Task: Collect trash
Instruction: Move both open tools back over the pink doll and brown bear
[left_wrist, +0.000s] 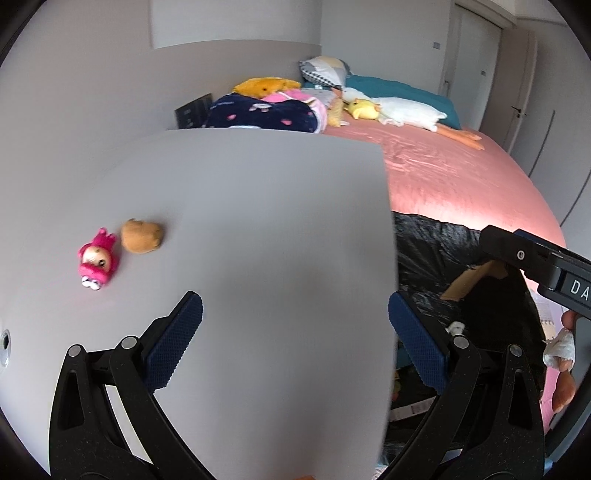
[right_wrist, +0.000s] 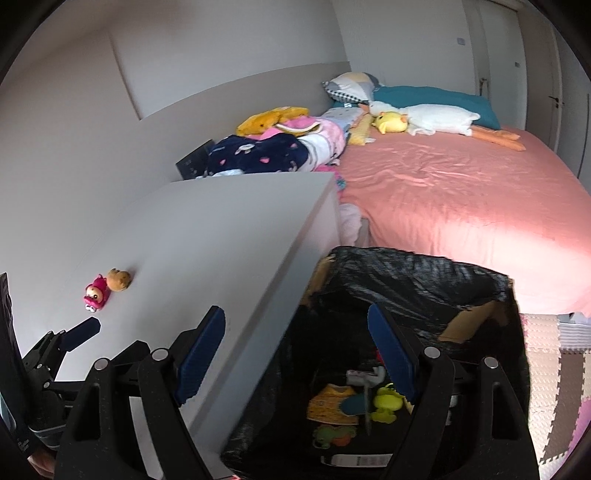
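Observation:
A cardboard bin lined with a black bag (right_wrist: 413, 280) stands beside the white cabinet (right_wrist: 221, 229); it also shows in the left wrist view (left_wrist: 436, 236). Several colourful bits of trash (right_wrist: 354, 402) lie at its bottom. My right gripper (right_wrist: 297, 349) is open and empty above the bin's mouth. My left gripper (left_wrist: 295, 332) is open and empty over the cabinet top (left_wrist: 258, 221), near its right edge. It also shows at the lower left of the right wrist view (right_wrist: 79, 332). The right gripper's body (left_wrist: 535, 266) shows at the right of the left wrist view.
A pink doll (left_wrist: 96, 260) and a brown plush (left_wrist: 142, 236) lie on the cabinet top at the left. A pink bed (right_wrist: 461, 206) with plush toys, pillows and clothes lies behind. Foam floor mats (right_wrist: 546, 369) lie to the right of the bin.

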